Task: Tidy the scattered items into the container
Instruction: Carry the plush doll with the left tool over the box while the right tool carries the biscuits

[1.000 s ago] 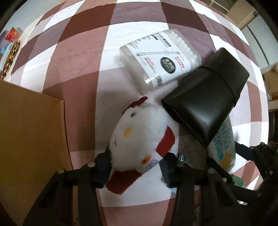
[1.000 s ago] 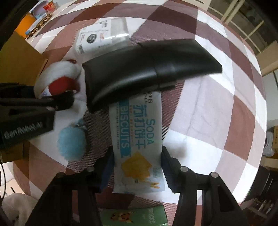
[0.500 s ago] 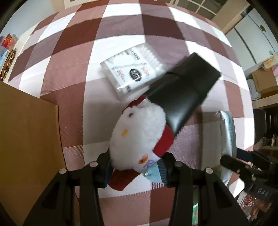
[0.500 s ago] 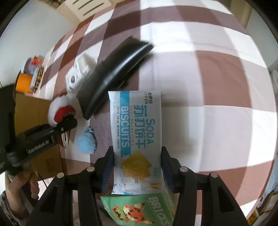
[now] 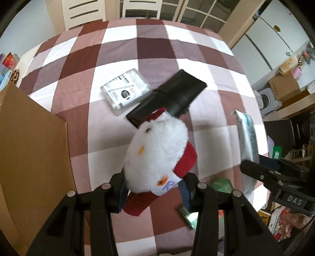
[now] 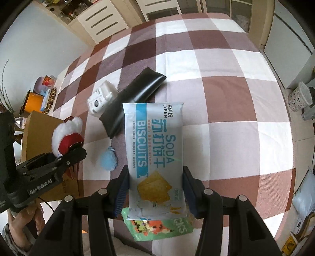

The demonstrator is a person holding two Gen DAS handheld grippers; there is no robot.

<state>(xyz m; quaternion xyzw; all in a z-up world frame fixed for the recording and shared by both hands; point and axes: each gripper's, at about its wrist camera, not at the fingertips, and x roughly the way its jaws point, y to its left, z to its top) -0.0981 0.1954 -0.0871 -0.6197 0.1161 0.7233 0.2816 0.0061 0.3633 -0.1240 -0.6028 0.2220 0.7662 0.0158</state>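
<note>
My left gripper (image 5: pixel 153 187) is shut on a white plush snowman with red scarf (image 5: pixel 157 151) and holds it above the checked tablecloth, right of the brown cardboard box (image 5: pixel 33 149). My right gripper (image 6: pixel 155 189) is shut on a soda biscuits packet (image 6: pixel 155 149), lifted over the table. The snowman (image 6: pixel 67 134) and the left gripper (image 6: pixel 65 157) show at the left of the right wrist view, beside the box (image 6: pixel 37 126). A black pouch (image 5: pixel 173 98), a clear cotton swab box (image 5: pixel 126 90) and a blue pompom (image 6: pixel 107 160) lie on the table.
A green bricks box (image 6: pixel 157 226) lies at the near table edge under the packet. Small items (image 6: pixel 45 90) stand at the table's far left beyond the cardboard box. White chairs (image 5: pixel 84 11) stand behind the table. Boxes (image 5: pixel 283 88) sit on the floor at right.
Both grippers have risen from the table with their loads: the snowman and the biscuits packet are lifted. The table items look smaller and farther away.
</note>
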